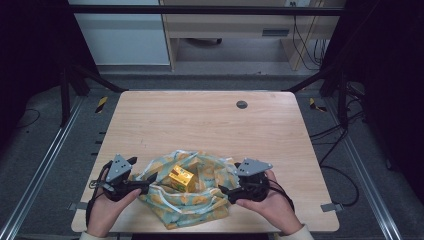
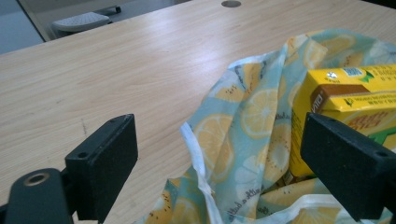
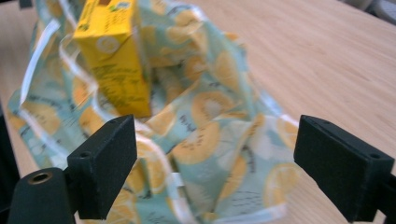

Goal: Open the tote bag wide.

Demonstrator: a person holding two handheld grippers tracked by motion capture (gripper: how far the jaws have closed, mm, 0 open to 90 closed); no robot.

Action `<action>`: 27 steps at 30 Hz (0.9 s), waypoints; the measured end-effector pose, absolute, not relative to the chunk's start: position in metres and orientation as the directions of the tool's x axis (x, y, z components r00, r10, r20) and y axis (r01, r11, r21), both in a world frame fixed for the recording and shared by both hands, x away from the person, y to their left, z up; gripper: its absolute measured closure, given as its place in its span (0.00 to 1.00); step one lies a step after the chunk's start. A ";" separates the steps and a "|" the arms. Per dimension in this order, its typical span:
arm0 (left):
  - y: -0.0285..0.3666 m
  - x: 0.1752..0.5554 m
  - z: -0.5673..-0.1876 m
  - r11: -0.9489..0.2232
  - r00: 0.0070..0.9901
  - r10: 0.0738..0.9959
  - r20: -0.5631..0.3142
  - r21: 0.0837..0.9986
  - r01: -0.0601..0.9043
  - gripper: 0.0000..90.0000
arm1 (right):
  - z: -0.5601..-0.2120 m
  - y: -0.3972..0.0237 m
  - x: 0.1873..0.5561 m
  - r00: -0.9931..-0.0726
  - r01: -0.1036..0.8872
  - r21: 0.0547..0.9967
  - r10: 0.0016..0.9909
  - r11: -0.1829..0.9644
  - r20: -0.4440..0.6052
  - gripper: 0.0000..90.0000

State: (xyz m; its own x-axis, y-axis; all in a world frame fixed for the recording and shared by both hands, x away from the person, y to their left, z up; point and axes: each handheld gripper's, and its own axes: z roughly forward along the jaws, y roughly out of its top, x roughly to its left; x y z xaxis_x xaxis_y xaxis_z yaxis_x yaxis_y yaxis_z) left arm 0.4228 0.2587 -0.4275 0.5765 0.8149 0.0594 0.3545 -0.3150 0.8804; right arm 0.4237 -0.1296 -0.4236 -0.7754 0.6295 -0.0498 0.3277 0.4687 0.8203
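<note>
From the high view, a cloth bag (image 1: 192,192) printed with lemon slices on pale blue-green lies crumpled at the lower middle of the frame, on the near part of the wooden desk (image 1: 200,125), with a white-edged hem running round its open mouth. A yellow carton (image 1: 181,179) stands in the middle of that mouth, tilted a little. The left tongs (image 1: 141,186) sit at the bag's left edge and the right tongs (image 1: 224,192) at its right edge, each in a hand rising from the bottom of the frame. In the left gripper view, the jaws stand wide apart and grip nothing; the bag's (image 2: 252,135) white-trimmed hem rises between them in the lower centre, and the carton (image 2: 345,102), bright yellow with a brown band and green marks, sits at the right edge behind the right jaw. In the right gripper view, the jaws are likewise spread open, with folds of the bag (image 3: 210,121) lying loose between them, and the carton (image 3: 116,56) stands at the upper left, small print down its side.
</note>
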 end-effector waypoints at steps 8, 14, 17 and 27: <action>0.285 0.424 -0.423 -0.242 0.506 0.862 0.027 0.899 0.364 0.12 | -0.421 -0.162 0.435 -0.698 0.377 0.846 0.716 0.377 -0.008 0.12; 0.300 0.429 -0.427 -0.221 0.459 0.888 0.016 0.891 0.396 0.12 | -0.425 -0.180 0.441 -0.652 0.405 0.850 0.758 0.337 0.010 0.10; 0.305 0.431 -0.429 -0.214 0.448 0.894 0.011 0.889 0.405 0.11 | -0.427 -0.186 0.443 -0.635 0.420 0.847 0.773 0.326 0.017 0.09; 0.318 0.439 -0.438 -0.220 0.412 0.911 0.020 0.869 0.444 0.09 | -0.435 -0.207 0.450 -0.569 0.463 0.839 0.822 0.287 0.034 0.08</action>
State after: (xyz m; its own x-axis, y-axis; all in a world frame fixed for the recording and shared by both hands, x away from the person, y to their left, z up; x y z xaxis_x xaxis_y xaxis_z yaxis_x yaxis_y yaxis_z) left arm 0.4395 0.3182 -0.4383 0.4122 0.9108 0.0203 0.4438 -0.2202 0.8687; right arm 0.4496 -0.2074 -0.4346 -0.5691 0.8215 0.0336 0.4633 0.2867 0.8385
